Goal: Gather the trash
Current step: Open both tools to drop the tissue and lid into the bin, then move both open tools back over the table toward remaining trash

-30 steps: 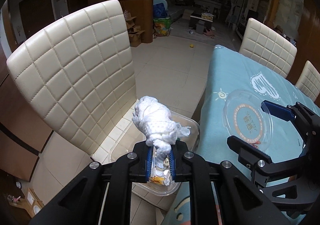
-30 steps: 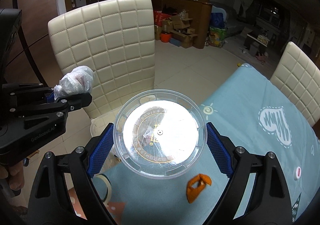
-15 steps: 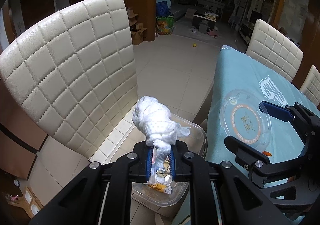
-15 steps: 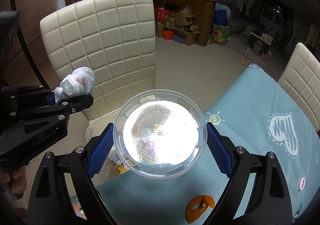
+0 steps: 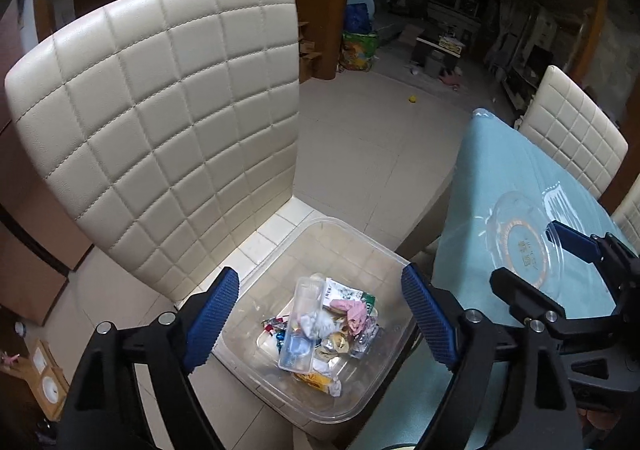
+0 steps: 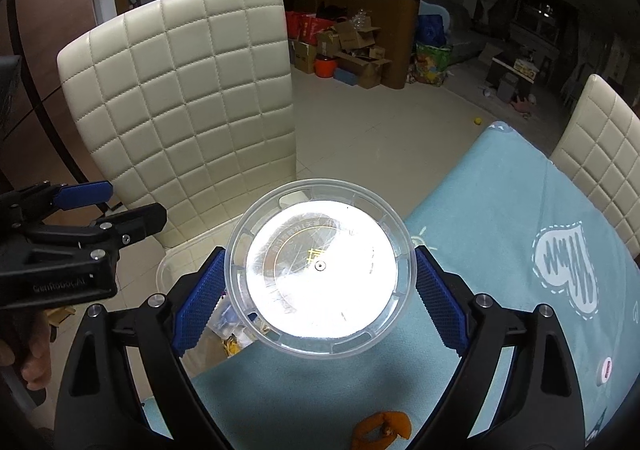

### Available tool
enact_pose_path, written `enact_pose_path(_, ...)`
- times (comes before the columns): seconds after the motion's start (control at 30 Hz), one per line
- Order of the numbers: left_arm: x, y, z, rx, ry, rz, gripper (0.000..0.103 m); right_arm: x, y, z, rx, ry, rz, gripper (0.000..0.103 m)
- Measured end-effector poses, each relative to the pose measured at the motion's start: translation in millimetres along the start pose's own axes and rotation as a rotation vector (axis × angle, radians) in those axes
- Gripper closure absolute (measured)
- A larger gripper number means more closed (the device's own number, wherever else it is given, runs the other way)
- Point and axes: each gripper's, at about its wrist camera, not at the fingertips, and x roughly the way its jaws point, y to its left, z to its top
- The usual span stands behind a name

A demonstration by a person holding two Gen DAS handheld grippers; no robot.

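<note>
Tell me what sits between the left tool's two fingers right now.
In the left wrist view, the open left tool frames the clear bin of trash below; nothing is gripped.

Lid (image 6: 320,274) glare hides print, orange peel (image 6: 382,435) cut off

Two grippers show: the left gripper (image 5: 320,314), jaws spread wide with nothing between them, and the right gripper (image 6: 318,286), clamped on one round clear plastic lid (image 6: 320,274). One clear plastic bin (image 5: 360,402) sits on a chair seat, holding a heap of wrappers and scraps (image 5: 324,330) too jumbled to count. Three cream quilted chairs are visible; the nearest chair (image 5: 160,122) carries the bin. One table with a teal tablecloth (image 6: 500,210) bears one orange peel (image 6: 382,430).
</note>
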Motion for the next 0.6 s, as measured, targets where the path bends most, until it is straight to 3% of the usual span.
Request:
enact_pose_path(0.33, -7, 17, -7, -0.027, 0.0, 0.071, 0.022, 2, 20, 5, -0.046, 0.003, 0.013, 0.01)
enact_pose_path(0.37, -9, 19, -8, -0.03, -0.003, 0.072, 0.022, 0, 23, 6, -0.05, -0.006, 0.004, 0.005)
enact_pose_path(0.6, -21, 23, -8, -0.047, -0.013, 0.077, 0.022, -14, 20, 2, -0.036, -0.015, -0.017, 0.005)
